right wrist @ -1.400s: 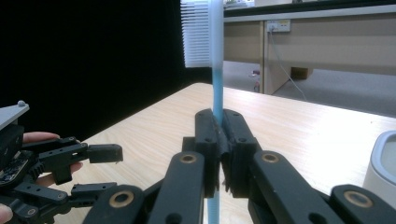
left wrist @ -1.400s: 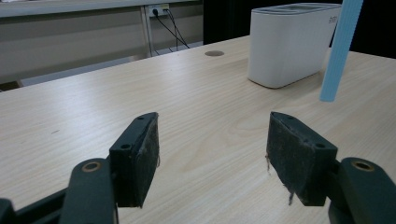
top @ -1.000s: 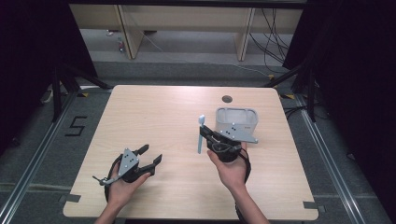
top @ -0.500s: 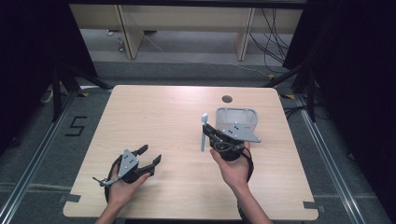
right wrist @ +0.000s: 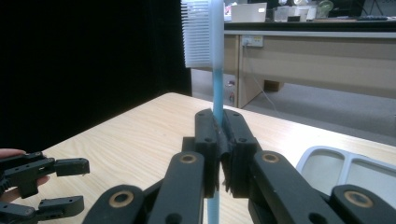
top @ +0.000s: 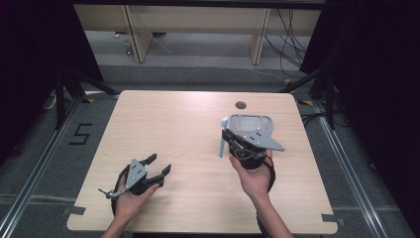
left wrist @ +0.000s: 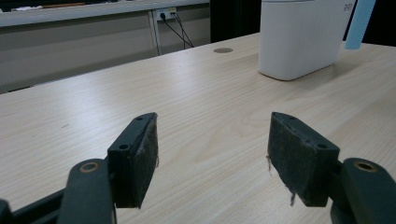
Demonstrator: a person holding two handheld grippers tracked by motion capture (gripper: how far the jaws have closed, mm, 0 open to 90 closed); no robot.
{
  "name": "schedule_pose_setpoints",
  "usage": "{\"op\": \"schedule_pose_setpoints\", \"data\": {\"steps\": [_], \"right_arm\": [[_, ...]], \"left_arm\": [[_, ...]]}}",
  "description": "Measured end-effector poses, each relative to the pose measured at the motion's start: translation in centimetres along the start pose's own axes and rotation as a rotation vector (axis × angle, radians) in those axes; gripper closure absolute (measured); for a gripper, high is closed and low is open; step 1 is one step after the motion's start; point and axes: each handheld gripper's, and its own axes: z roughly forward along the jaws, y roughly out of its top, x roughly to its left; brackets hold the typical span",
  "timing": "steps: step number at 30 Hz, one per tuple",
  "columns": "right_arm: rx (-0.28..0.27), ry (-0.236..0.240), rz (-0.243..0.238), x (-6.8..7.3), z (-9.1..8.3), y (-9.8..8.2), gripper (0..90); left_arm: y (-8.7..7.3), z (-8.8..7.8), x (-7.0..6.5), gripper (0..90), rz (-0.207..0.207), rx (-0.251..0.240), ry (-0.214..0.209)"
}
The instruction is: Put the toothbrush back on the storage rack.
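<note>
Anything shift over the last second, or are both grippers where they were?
Barely anything. The right gripper has crept slightly toward the far side by the pale grey plastic tray, still clamped on the light blue toothbrush held upright. The left gripper stays open and still over the wooden table.

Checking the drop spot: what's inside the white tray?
The tray looks bare where it shows: two hollow compartments in the right gripper view, nothing in them. The right gripper, shut on the toothbrush, covers its near edge from above.

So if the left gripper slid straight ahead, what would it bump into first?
Probably the white container, though it sits a bit right of the left gripper's line; bare table lies between, and depth is unclear.
</note>
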Motion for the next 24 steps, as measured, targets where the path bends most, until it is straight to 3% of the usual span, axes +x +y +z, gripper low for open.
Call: {"op": "schedule_pose_setpoints", "data": {"steps": [12, 18, 19, 24], "right_arm": [[0.004, -0.013, 0.006, -0.5, -0.5, 0.1, 85.8], [-0.002, -0.032, -0.026, -1.0, -0.7, 0.1, 85.8], [0.004, -0.032, 0.012, -0.8, -0.8, 0.1, 85.8], [-0.004, -0.042, -0.013, -1.2, -1.0, 0.1, 85.8]], "left_arm": [[0.0, -0.1, 0.1, 33.5, -0.004, -0.002, 0.006], [0.0, -0.1, 0.1, 33.7, -0.01, -0.005, 0.008], [0.0, -0.1, 0.1, 33.7, -0.009, -0.005, 0.009], [0.0, -0.1, 0.1, 33.6, -0.012, -0.005, 0.009]]}}
